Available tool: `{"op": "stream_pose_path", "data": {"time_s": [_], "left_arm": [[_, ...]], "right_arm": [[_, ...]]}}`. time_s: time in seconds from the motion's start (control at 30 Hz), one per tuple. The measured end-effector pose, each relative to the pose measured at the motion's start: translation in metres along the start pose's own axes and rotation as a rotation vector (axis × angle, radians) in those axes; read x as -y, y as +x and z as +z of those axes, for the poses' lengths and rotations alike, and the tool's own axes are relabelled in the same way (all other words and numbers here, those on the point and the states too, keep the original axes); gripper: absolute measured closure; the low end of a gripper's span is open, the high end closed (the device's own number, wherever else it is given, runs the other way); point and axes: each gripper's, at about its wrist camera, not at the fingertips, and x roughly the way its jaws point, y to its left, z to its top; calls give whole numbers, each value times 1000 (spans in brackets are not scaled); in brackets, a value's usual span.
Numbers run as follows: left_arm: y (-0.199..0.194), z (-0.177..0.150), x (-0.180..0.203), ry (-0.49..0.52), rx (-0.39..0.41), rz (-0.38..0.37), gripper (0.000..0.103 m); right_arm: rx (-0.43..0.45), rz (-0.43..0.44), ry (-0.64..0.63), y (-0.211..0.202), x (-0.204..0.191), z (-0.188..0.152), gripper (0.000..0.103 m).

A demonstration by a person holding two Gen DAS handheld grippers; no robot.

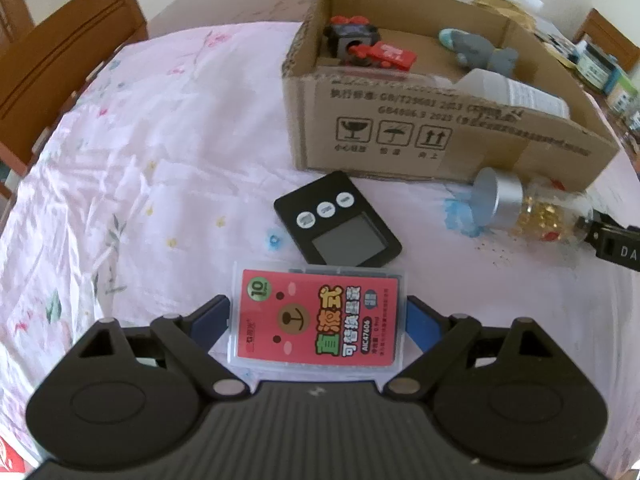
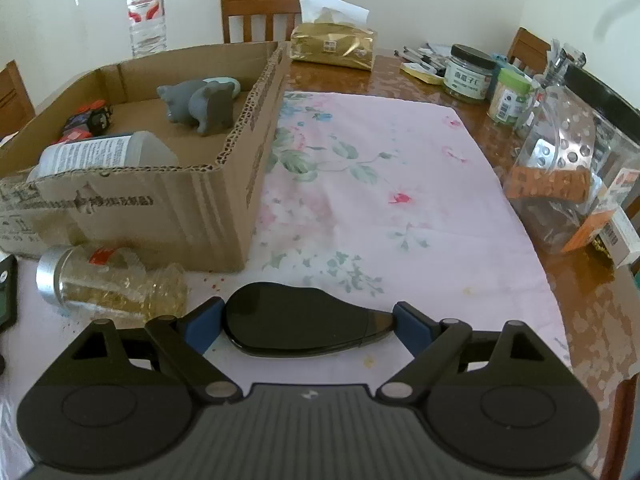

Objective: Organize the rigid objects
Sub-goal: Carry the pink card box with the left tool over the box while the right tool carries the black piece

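In the left wrist view my left gripper (image 1: 318, 316) is shut on a clear plastic case with a red bear label (image 1: 318, 316), low over the pink cloth. Beyond it lie a black timer (image 1: 338, 220) and a glitter jar with a silver lid (image 1: 520, 208) on its side. The cardboard box (image 1: 400, 120) holds a red-and-black toy (image 1: 360, 46), a grey plush (image 1: 480, 52) and a white bottle (image 1: 516, 90). In the right wrist view my right gripper (image 2: 306, 322) is shut on a black teardrop-shaped object (image 2: 300, 326) near the box (image 2: 224, 200) and jar (image 2: 108, 284).
In the right wrist view a water bottle (image 2: 146, 12) stands behind the box. A tissue pack (image 2: 334, 44), jars (image 2: 470, 74) and a clear plastic container (image 2: 568, 172) crowd the wooden table's right side. Wooden chairs (image 1: 60, 68) surround the table.
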Motion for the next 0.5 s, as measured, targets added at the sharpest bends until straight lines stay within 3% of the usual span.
{"op": "stream_pose_path", "data": {"time_s": [0.5], "left_arm": [[-23,34,3,169,-22,-35,12]], "right_arm": [[10,47,-54,-32,12,13,10]]}}
